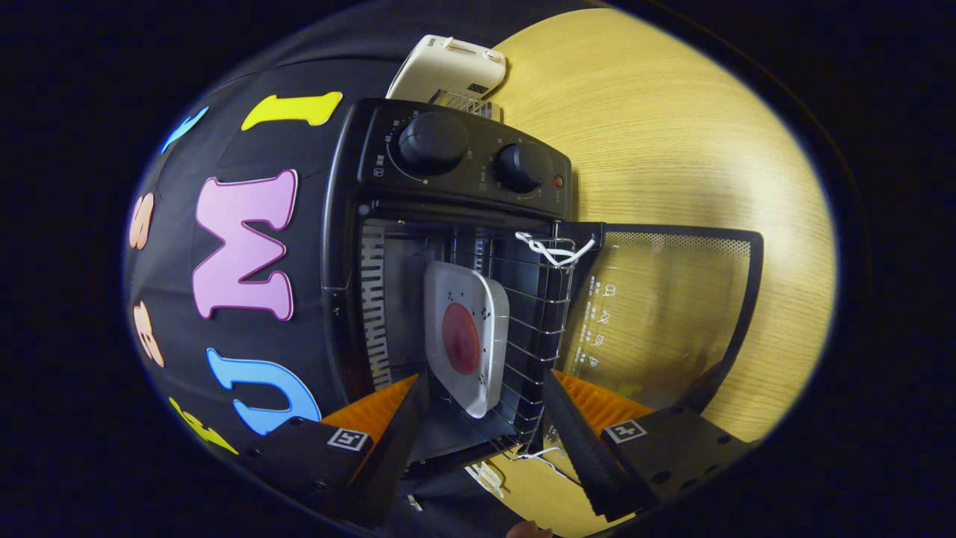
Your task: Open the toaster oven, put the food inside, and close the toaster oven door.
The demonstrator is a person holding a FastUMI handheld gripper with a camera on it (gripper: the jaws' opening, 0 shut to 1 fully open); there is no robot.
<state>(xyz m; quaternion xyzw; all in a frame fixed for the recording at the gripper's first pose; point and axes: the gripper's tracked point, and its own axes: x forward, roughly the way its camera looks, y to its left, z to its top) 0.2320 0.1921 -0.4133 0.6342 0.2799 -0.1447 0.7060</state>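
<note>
The black toaster oven (455,183) stands with its glass door (672,314) swung fully open onto the wooden table. Inside, a white square plate (485,299) rests on the wire rack (538,329), carrying a round red slice of food (461,338). My gripper (485,379) is open just in front of the oven mouth. Its two fingertips (407,418) stand to either side of the plate's near corner and do not press on it.
Two round knobs (433,142) sit on the oven's control panel. A white cord loop (554,250) is tied to the rack's front edge. A white appliance (448,71) stands behind the oven. The wooden table (672,134) stretches beyond the door.
</note>
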